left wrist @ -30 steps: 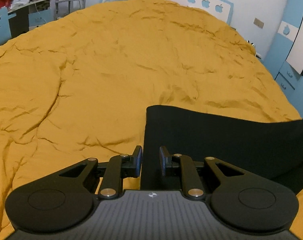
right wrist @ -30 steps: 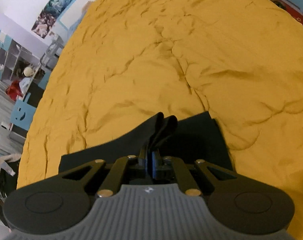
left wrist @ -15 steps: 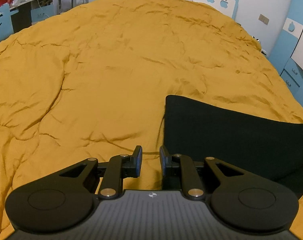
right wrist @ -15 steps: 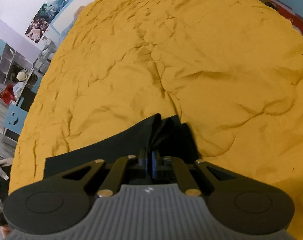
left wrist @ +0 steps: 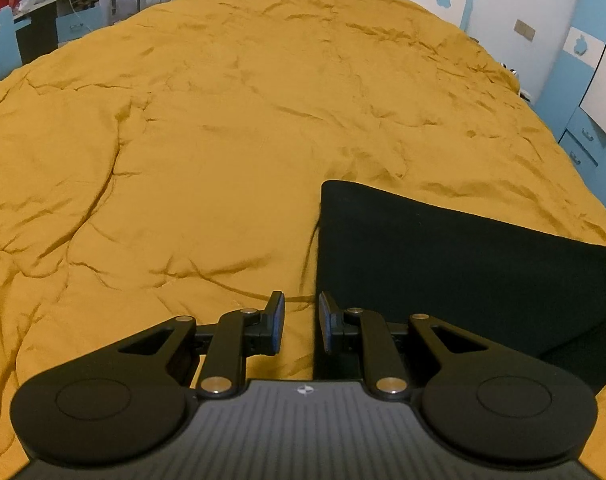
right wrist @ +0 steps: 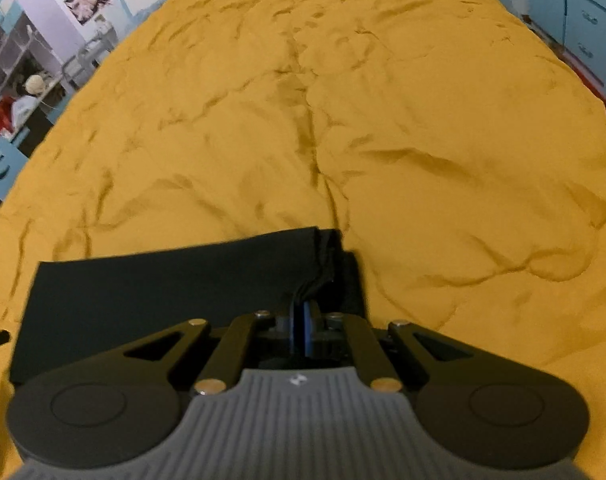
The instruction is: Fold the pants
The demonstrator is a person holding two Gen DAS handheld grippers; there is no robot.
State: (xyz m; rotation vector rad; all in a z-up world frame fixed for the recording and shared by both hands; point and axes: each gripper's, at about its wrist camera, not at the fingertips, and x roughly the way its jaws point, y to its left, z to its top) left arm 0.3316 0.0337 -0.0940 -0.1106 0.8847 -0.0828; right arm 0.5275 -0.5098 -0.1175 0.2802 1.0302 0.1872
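Pants (left wrist: 455, 276) are lying folded at lower right on my bedspread (left wrist: 223, 140); I'm keeping the right gripper (right wrist: 302, 320) pinching their bunched edge, the left gripper (left wrist: 301, 320) slightly parted, gripping nothing.

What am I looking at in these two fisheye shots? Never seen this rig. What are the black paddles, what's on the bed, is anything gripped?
There is no robot arm: a person holds a two-finger gripper in each hand, and a fisheye camera on each looks forward along its fingers. The black paddles at the bottom of each picture are the gripper's own body.

The surface is a bed under a wrinkled mustard-yellow quilt. On it lie folded black fabric pants.

In the left wrist view, the left gripper has its jaws apart with nothing between them; it sits just beside the pants' left edge.

In the right wrist view, the right gripper is shut on the pants, pinching bunched cloth at their right end.
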